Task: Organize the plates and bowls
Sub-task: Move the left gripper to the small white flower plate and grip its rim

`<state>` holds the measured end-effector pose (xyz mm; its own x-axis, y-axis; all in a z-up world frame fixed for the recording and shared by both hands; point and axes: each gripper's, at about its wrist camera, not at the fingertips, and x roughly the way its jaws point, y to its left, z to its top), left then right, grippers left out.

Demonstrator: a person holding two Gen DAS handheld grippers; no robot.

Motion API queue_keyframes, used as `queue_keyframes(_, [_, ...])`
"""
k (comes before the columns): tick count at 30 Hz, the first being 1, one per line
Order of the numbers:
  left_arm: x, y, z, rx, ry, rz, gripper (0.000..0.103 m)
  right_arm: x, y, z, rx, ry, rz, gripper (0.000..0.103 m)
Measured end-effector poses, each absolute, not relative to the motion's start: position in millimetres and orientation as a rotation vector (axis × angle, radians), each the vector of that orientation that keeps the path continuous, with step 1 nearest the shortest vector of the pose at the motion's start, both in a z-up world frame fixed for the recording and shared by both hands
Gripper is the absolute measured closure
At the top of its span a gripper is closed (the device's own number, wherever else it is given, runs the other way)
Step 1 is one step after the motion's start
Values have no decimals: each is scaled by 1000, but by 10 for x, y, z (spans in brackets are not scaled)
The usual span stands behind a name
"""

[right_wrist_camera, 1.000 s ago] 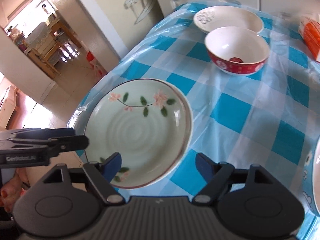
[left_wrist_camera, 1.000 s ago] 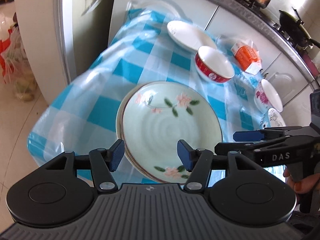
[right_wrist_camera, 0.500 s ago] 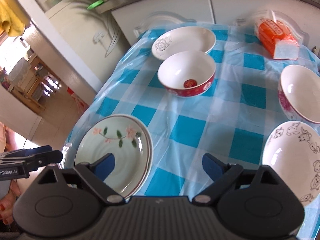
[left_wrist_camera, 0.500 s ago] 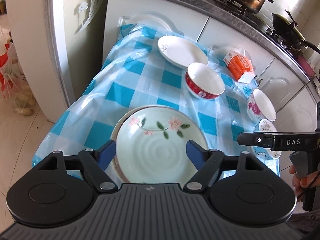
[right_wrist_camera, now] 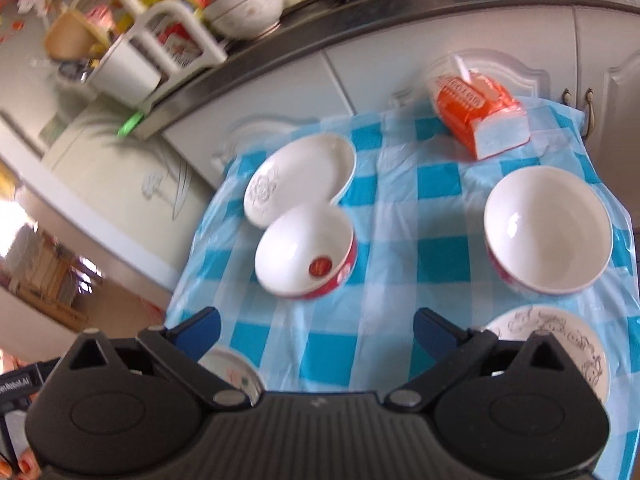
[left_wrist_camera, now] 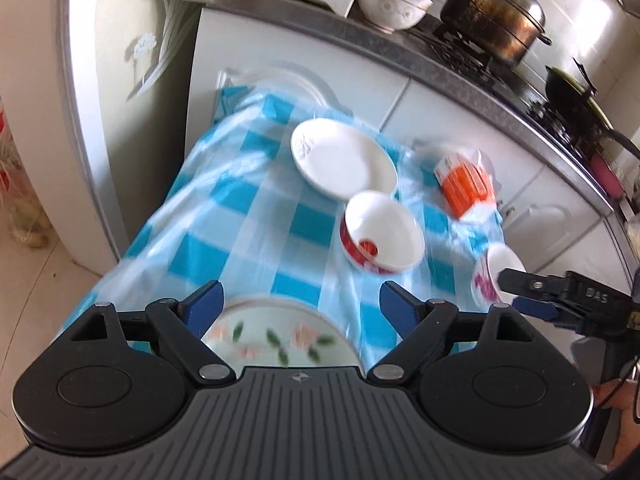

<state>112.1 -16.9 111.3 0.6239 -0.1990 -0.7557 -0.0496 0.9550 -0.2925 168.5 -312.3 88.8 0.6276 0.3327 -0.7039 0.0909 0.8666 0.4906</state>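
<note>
A flowered green plate [left_wrist_camera: 276, 336] lies on another plate at the near edge of the blue checked table [left_wrist_camera: 256, 216]. A white plate [left_wrist_camera: 344, 160] lies at the far end, with a red bowl [left_wrist_camera: 380, 236] touching its near rim. A pink-flowered bowl [right_wrist_camera: 548, 228] and a cartoon-printed bowl [right_wrist_camera: 560, 344] stand on the right. My left gripper [left_wrist_camera: 300, 306] is open and empty above the flowered plate. My right gripper [right_wrist_camera: 316, 328] is open and empty, raised above the table's near side; it also shows in the left wrist view [left_wrist_camera: 520, 292].
An orange tissue pack [right_wrist_camera: 476, 112] lies at the far right corner of the table. Behind the table are white cabinets under a counter with a pot [left_wrist_camera: 492, 12], a stove and a rack of dishes [right_wrist_camera: 160, 40]. A fridge [left_wrist_camera: 120, 80] stands to the left.
Both grippers have pulled back and risen away from the flowered plate, and both have opened wider. The plate stays on the table. More of the counter now shows.
</note>
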Motion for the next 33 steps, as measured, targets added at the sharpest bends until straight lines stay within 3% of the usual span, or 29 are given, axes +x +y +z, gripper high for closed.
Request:
queue_keyframes(9, [1920,-193,910,-316,854,-32,0,2247,-3384,767,670,809,173,1])
queue_keyframes(19, [2742,-265,416,-364,867,5,11,2996,-3370,358,756,761,217,1])
queue_keyframes(33, [3324,-277,13,-436,888,40,44,3652,-3447,-202,851,798,250,10])
